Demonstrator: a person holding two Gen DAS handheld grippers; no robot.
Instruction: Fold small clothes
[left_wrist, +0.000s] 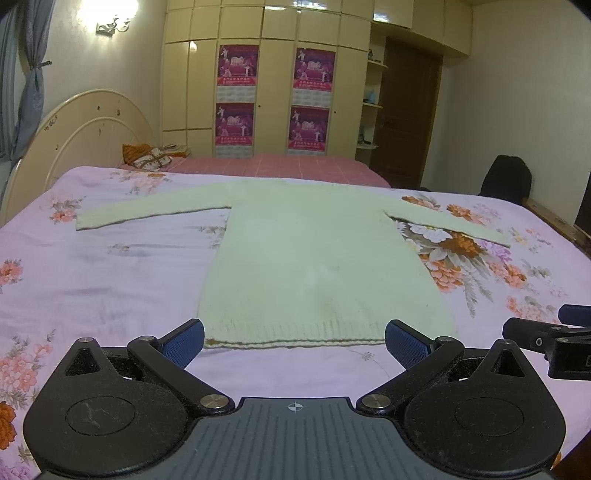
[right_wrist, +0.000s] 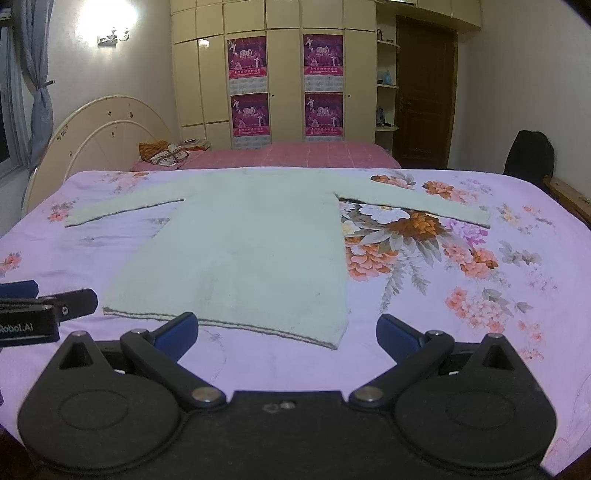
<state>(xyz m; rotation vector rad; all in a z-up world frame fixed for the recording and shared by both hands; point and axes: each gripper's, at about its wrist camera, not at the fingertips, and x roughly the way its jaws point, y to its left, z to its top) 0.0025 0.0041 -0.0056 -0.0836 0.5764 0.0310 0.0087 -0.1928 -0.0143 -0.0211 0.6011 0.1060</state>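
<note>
A pale green knitted sweater (left_wrist: 314, 258) lies flat on the floral pink bedsheet (left_wrist: 110, 280), sleeves spread left and right, ribbed hem nearest me. My left gripper (left_wrist: 294, 341) is open and empty, its blue pads either side of the hem's near edge. My right gripper (right_wrist: 287, 334) is open and empty, just in front of the sweater's (right_wrist: 243, 251) lower right corner. The right gripper also shows at the right edge of the left wrist view (left_wrist: 554, 339); the left gripper shows at the left edge of the right wrist view (right_wrist: 40, 314).
A second bed (left_wrist: 280, 166) with a pink checked cover and cushions (left_wrist: 147, 157) stands behind. A cream headboard (left_wrist: 74, 147) is at the left. Wardrobes with posters (left_wrist: 236, 99) line the back wall. A dark chair (left_wrist: 506, 181) stands at the right by the door.
</note>
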